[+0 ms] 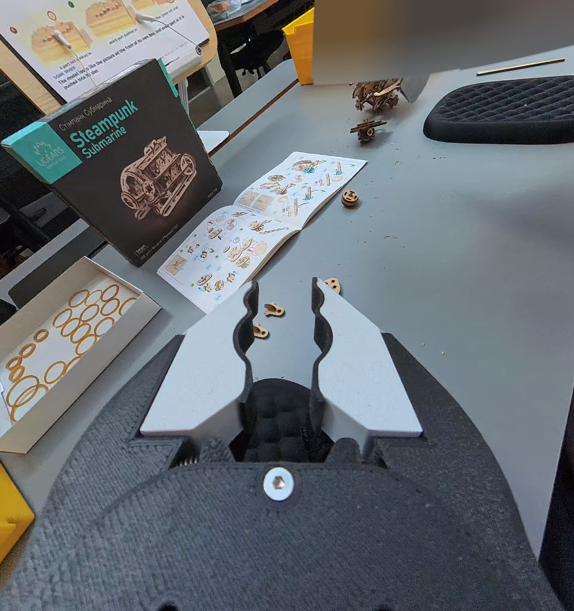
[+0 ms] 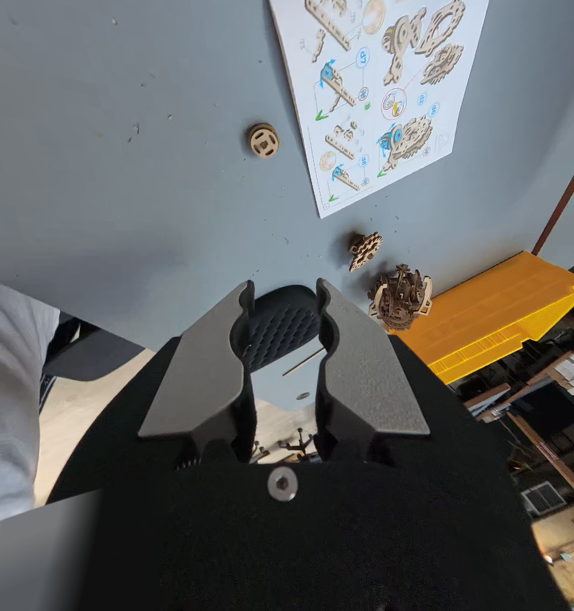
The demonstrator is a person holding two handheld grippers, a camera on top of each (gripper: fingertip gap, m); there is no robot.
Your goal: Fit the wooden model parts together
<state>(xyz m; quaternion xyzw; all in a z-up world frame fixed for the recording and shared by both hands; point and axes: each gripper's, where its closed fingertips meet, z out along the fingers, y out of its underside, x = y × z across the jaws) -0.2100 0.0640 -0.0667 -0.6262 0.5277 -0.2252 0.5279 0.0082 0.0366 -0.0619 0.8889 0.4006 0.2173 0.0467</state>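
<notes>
Left gripper [image 1: 283, 287] agape; wooden parts [image 1: 274, 309] beneath

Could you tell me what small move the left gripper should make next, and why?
Probably ease the open, empty left gripper forward and down over the small flat wooden piece lying on the grey table just past its fingertips; the right gripper is also open and empty.

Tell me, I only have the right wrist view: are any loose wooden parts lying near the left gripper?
Observer: Yes. Three small flat wooden pieces lie on the table around the tips of the left gripper.
Operator: Is it holding one?
Observer: No, it is open and empty.
Operator: Any other parts on that side?
Observer: An open white tray of thin wooden rings sits to its left.
</notes>
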